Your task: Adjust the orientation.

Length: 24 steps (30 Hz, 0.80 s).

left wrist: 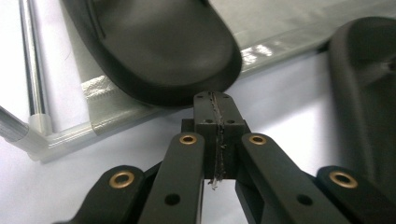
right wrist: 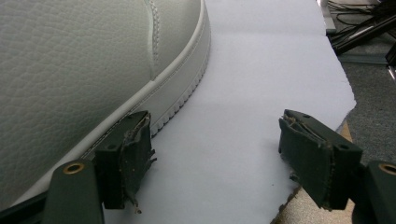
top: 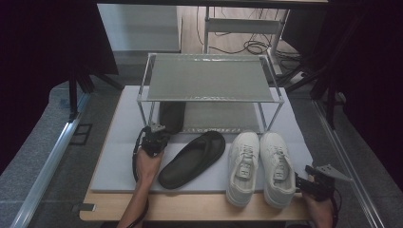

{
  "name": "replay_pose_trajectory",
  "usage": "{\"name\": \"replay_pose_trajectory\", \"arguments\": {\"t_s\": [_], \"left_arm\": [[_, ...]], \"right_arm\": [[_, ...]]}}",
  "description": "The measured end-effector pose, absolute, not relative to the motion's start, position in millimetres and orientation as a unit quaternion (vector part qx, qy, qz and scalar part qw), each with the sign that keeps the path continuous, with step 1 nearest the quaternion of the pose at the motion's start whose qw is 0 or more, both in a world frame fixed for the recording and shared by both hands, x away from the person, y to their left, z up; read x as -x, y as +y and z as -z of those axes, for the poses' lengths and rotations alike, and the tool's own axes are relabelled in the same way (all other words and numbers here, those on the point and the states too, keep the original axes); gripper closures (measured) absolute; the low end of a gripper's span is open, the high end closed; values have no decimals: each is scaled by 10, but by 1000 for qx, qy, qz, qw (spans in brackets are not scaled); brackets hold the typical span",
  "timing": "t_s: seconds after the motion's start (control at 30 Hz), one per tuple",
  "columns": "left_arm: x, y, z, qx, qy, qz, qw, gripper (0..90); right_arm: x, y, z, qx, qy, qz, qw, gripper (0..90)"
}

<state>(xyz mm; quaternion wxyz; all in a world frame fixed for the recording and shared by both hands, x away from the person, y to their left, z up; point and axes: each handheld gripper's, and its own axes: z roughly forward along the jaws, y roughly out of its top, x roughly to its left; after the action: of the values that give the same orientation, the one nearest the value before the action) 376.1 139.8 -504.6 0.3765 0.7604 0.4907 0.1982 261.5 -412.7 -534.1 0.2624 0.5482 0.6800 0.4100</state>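
We hold the left gripper near the rack's front left leg, its jaws pressed together with nothing between them. In the left gripper view its closed tips sit just short of the rounded end of one black slipper, which lies on the rack's lower shelf at its left side; whether the tips touch that slipper we cannot tell. The other slipper lies slantwise on the white mat in front of the rack, just right of our left hand.

Two white sneakers stand side by side on the mat toward its front right corner, their heels at the front edge. We hold the right gripper at that corner, jaws spread and empty; in the right gripper view one jaw lies against the sole edge of the nearer sneaker and the other hangs over the mat's torn edge.
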Motion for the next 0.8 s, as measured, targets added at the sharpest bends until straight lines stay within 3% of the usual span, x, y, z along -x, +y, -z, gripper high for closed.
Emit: {"name": "replay_pose_trajectory", "arguments": {"t_s": [0.37, 0.8], "left_arm": [[-3523, 1397, 4835, -790, 448, -174, 381, 723], [-3353, 1242, 4712, -823, 380, -143, 397, 681]], "right_arm": [[-2615, -4126, 5341, -548, 680, -410, 263, 259], [-2615, -4125, 5341, -548, 680, -409, 263, 259]]}}
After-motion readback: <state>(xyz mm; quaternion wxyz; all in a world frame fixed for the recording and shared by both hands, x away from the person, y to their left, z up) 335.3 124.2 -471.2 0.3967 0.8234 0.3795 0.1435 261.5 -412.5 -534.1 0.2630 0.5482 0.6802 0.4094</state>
